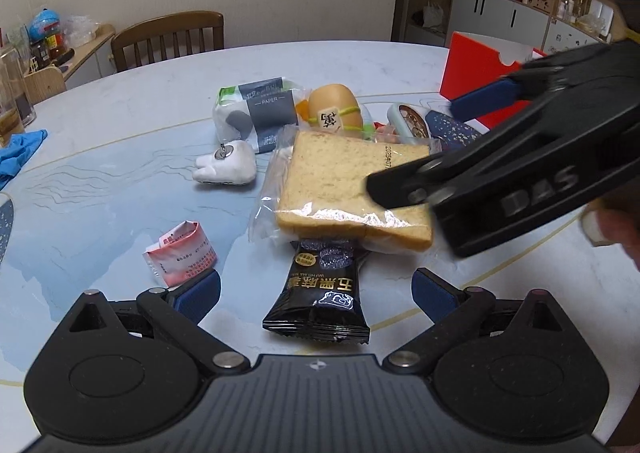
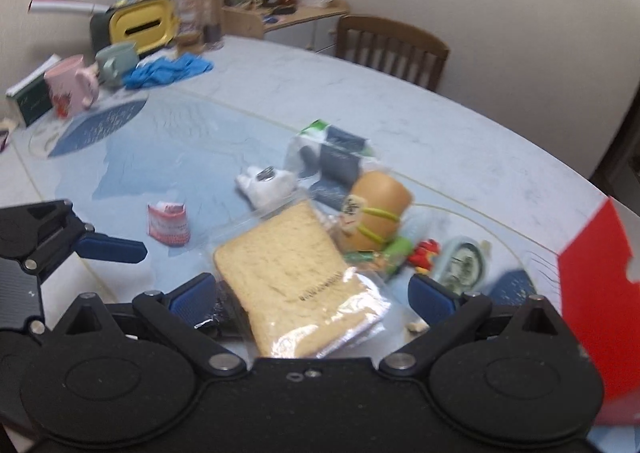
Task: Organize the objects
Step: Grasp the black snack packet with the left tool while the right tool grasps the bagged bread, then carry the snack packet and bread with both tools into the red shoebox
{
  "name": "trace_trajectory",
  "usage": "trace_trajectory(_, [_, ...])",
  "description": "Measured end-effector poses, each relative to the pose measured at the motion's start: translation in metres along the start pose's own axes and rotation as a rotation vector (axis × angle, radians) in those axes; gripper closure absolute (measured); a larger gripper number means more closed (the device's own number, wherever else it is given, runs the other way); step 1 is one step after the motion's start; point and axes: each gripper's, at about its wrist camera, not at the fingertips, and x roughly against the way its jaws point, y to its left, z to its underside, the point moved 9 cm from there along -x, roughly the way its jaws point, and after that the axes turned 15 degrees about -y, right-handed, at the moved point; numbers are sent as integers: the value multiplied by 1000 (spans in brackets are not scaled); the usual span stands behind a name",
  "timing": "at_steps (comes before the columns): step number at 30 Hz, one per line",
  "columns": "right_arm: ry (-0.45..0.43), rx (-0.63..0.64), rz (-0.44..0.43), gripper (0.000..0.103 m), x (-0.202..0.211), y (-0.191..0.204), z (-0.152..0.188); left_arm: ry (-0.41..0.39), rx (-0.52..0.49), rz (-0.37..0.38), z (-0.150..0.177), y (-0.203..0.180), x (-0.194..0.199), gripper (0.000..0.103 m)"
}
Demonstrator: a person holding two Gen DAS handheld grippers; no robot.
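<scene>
A bagged slice of bread (image 1: 340, 189) lies mid-table on a black snack packet (image 1: 320, 293). My left gripper (image 1: 316, 293) is open low over the table, and the black packet lies between its blue pads. My right gripper (image 1: 416, 145) comes in from the right, open, with its fingers above the bread's right side. In the right wrist view the bread (image 2: 288, 273) lies between the open right gripper (image 2: 312, 289) fingers. The black packet (image 2: 222, 311) peeks out under the bread. One left finger (image 2: 112, 247) shows at the left.
Behind the bread are a tissue pack (image 1: 256, 113), a white tooth-shaped toy (image 1: 226, 169), a yellow toy with a tile (image 1: 336, 109) and an oval tin (image 1: 412, 123). A pink folded packet (image 1: 184, 257) lies left and a red box (image 1: 480, 69) stands right. Mugs (image 2: 70, 87) and blue gloves (image 2: 168, 69) sit far left.
</scene>
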Motion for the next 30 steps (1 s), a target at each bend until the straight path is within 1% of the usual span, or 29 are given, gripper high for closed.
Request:
trace_trajectory(2, [20, 18, -7, 1, -9, 3, 2, 7, -3, -2, 1, 0, -2, 2])
trace_trajectory(5, [45, 55, -9, 1, -19, 4, 7, 22, -7, -9, 4, 0, -5, 9])
trace_trajectory(7, [59, 78, -15, 1, -22, 5, 11, 33, -8, -16, 6, 1, -8, 17])
trace_trajectory(9, [60, 79, -20, 1, -23, 6, 12, 46, 0, -11, 8, 1, -10, 26])
trace_trajectory(10, [60, 78, -23, 1, -23, 6, 12, 51, 2, -10, 9, 1, -11, 29])
trace_trajectory(12, [60, 75, -27, 4, -23, 7, 12, 60, 6, -12, 11, 2, -12, 40])
trace_trajectory(13, [59, 72, -24, 7, -23, 7, 11, 64, 11, -12, 12, 3, -13, 43])
trace_trajectory(14, [59, 64, -23, 10, -22, 6, 10, 69, 16, -14, 13, 4, -13, 49])
trace_trajectory(16, [62, 54, -20, 14, -22, 7, 9, 67, 14, -21, 14, 6, -13, 50])
trace_trajectory(17, [59, 56, -17, 18, -20, 7, 9, 68, 17, -20, 14, 6, -12, 50])
trace_trajectory(20, [48, 83, -1, 25, -18, 9, 5, 62, 15, -20, 14, 6, -11, 51])
trace_trajectory(21, [47, 89, 3, 26, -17, 10, 4, 60, 13, -22, 14, 7, -10, 51])
trace_trajectory(23, [43, 85, 11, 31, -14, 11, 3, 51, 14, -25, 13, 7, -8, 51])
trace_trajectory(25, [43, 71, 20, 33, -10, 11, 2, 39, 19, -23, 11, 8, -5, 52])
trace_trajectory(30, [25, 12, 43, 34, 6, 6, -2, 22, 29, -14, 9, 8, 4, 52])
